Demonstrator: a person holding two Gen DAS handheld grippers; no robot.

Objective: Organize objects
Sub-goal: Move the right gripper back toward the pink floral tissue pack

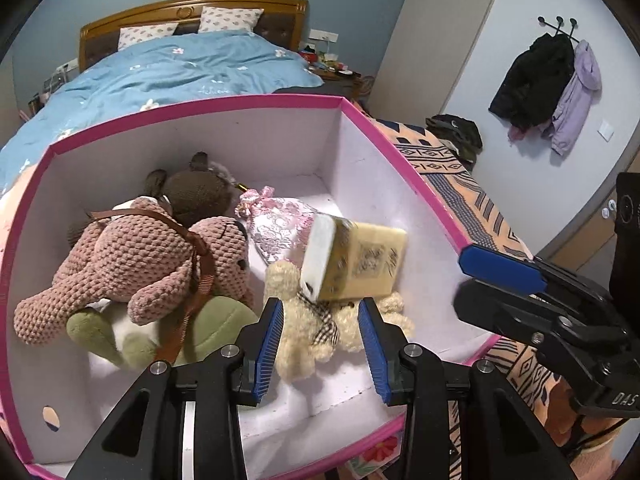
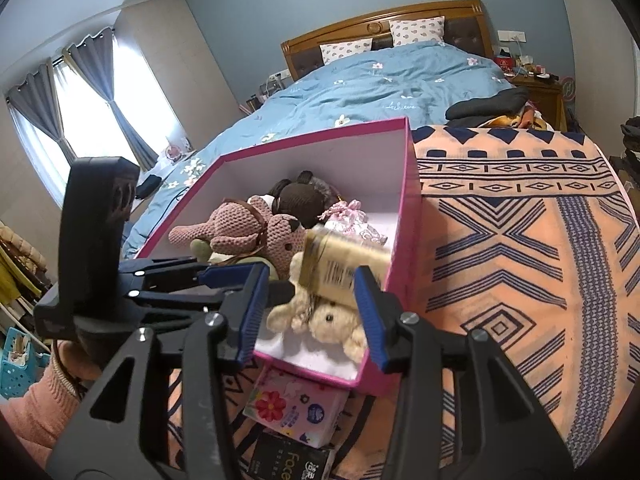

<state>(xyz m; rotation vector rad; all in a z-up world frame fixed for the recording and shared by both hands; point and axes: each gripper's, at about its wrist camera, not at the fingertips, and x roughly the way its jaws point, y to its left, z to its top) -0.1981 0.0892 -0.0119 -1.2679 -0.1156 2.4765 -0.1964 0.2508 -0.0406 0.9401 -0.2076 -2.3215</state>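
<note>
The yellow box [image 2: 346, 266] lies blurred, tilted on the cream teddy [image 2: 334, 320] inside the pink box [image 2: 412, 200]; the right gripper [image 2: 308, 314], jaws parted and empty, is nearest. The left gripper [image 1: 322, 344] is also open and empty.

In the box [image 1: 360, 152], which sits on a blanket [image 2: 520, 240] before the bed [image 2: 400, 80], a carton [image 1: 360, 264] lies atop a bear [image 1: 304, 332], a pouch [image 1: 280, 224] behind it, knitted toys [image 1: 140, 256] to its left.
</note>
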